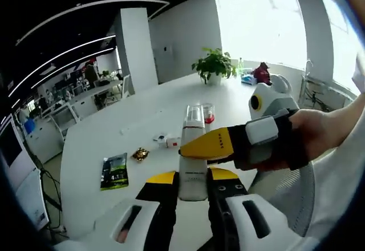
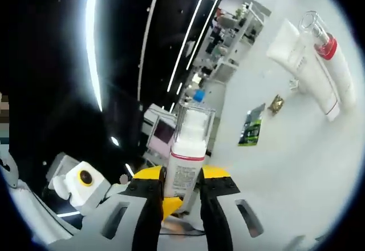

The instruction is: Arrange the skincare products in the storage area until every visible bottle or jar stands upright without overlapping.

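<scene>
- Two hand-held grippers meet on one white pump bottle [image 1: 193,160] with a clear cap; in the left gripper view it stands upright between the left hand-held gripper [image 1: 193,187]'s yellow-tipped jaws, which are closed narrow against its lower body.
- The right hand-held gripper [image 1: 228,144] comes into that view from the right, held by a person's hand [image 1: 311,134], its yellow jaw lying across the middle of the bottle.
- In the right gripper view the same bottle [image 2: 187,154] sits between the right hand-held gripper [image 2: 181,189]'s jaws, which pinch its body just below a red band. Both grippers appear to be holding it, which looks like a hand-over or a re-grip.
- I cannot tell whether the bottle's base touches the white tabletop [image 1: 142,114] or is raised off it.
- Other products wait on the tabletop: a white tube [image 2: 296,51] and a slim bottle with a red collar and clear cap [image 2: 328,51], touching side by side. In the left gripper view a red-collared, clear-capped piece [image 1: 208,113] shows just behind the held bottle.
- Loose bits lie near: a green booklet [image 1: 114,171], a small gold-wrapped item [image 1: 140,154] and a small red-and-white piece [image 1: 171,142]. A potted plant [image 1: 214,65] stands at the far end.
- Progress, as I judge it: early to middle. One bottle is in hand and upright but not yet set down and released. The tube and the slim bottle may still need checking or standing apart, since the tilted view hides whether they stand or lie.
</scene>
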